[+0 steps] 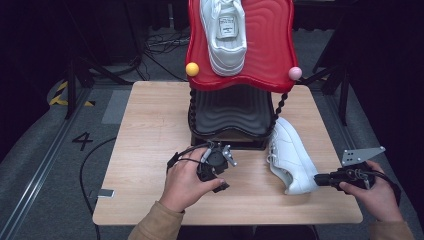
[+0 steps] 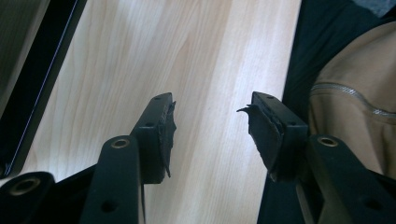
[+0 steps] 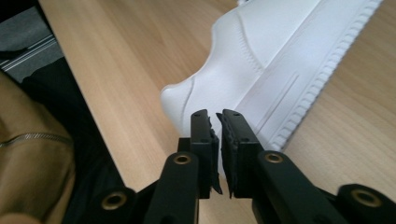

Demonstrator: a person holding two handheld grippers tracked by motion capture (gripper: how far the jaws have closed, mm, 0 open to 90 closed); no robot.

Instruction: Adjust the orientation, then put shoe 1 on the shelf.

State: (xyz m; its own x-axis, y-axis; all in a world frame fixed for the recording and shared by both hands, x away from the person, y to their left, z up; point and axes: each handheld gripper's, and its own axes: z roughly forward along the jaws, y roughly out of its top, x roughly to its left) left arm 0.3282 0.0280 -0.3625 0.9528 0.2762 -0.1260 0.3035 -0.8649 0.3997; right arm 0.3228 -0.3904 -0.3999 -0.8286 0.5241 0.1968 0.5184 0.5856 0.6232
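On the wooden table, just in front of the black-and-red stand, a white shoe is laid on its side, its heel turned toward the person's edge of the table. A second white shoe is seen on the stand's red upper shelf. The right gripper is held at the heel of the lying shoe; its jaws are drawn almost together, only a thin slit left between the pads, and the heel edge appears to be pinched there, though the contact itself cannot be made out for certain. The left gripper is held low over bare table in front of the stand, to the left of the lying shoe and apart from it; its jaws are spread wide and nothing is held between them. A tan sleeve is seen beside that gripper.
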